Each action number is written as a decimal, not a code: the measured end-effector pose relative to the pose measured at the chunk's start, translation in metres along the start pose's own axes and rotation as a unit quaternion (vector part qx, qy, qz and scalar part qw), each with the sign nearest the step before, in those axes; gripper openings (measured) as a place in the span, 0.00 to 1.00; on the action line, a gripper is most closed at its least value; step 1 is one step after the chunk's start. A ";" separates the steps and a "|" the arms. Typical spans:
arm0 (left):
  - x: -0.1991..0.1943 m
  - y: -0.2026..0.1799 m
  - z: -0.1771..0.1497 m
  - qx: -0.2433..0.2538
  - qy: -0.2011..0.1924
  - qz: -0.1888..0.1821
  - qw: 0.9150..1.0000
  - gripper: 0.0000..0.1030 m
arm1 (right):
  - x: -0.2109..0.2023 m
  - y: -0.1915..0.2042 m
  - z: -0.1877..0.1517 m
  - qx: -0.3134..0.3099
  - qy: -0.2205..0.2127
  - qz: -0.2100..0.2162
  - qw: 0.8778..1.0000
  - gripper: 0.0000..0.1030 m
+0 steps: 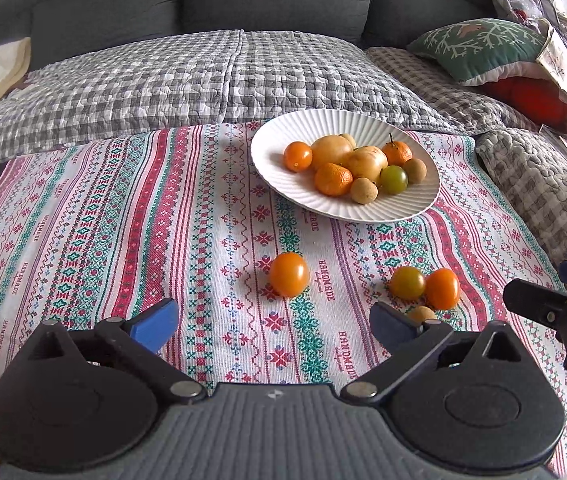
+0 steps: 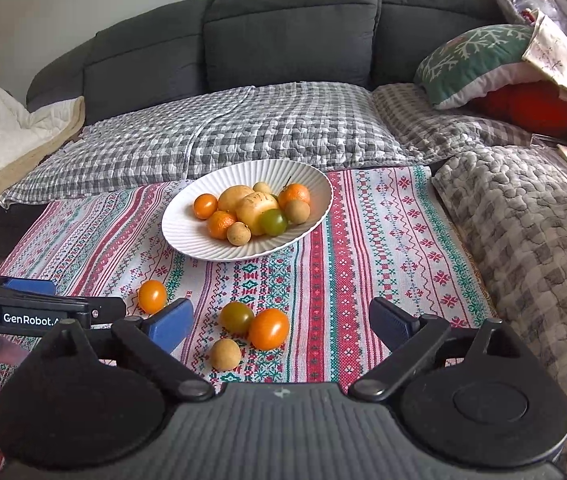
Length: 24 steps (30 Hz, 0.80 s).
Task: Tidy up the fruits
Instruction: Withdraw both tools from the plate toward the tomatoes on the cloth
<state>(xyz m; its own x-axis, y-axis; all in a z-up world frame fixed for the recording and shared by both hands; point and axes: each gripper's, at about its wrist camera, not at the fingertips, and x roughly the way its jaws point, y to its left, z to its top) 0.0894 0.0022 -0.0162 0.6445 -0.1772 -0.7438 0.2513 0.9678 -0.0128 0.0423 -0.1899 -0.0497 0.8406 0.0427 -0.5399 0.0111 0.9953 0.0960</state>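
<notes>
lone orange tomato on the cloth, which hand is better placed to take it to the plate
Left. The lone orange tomato lies straight ahead between the open left tool. The right tool faces the other three loose fruits instead.

Partly hidden fruit

The small tan fruit (image 1: pixel 422 313) sits half behind a blue fingertip (image 1: pixel 393 322); the right gripper (image 1: pixel 555 300) is cut off.

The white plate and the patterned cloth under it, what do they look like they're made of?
White plate: probably glazed ceramic, maybe melamine; it has a smooth, faintly shiny surface with crisp ribs fanning out to the rim.
Patterned cloth: woven cotton-like fabric with a matte finish; it shows a visible weave grain, and the pattern looks cross-stitched.
</notes>
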 end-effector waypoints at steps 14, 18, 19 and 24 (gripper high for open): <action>0.015 0.003 -0.011 0.032 -0.003 -0.002 0.999 0.99 | 0.007 -0.001 -0.005 -0.008 -0.001 -0.031 0.999 0.98; 0.019 0.006 -0.014 0.037 -0.017 -0.009 0.999 0.99 | 0.011 -0.003 -0.007 -0.010 -0.002 -0.038 0.999 0.99; 0.020 0.007 -0.015 0.039 -0.023 -0.008 0.999 0.99 | 0.012 -0.004 -0.008 -0.009 -0.002 -0.037 0.999 0.99; 0.034 0.015 -0.016 0.031 -0.034 -0.009 0.999 0.99 | 0.018 -0.005 -0.013 -0.017 0.005 -0.012 1.000 0.99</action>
<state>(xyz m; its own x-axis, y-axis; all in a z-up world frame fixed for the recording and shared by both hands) 0.1031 0.0135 -0.0524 0.6865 -0.2086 -0.6966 0.3059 0.9519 0.0164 0.0505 -0.1933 -0.0705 0.8354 0.0200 -0.5492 0.0120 0.9984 0.0546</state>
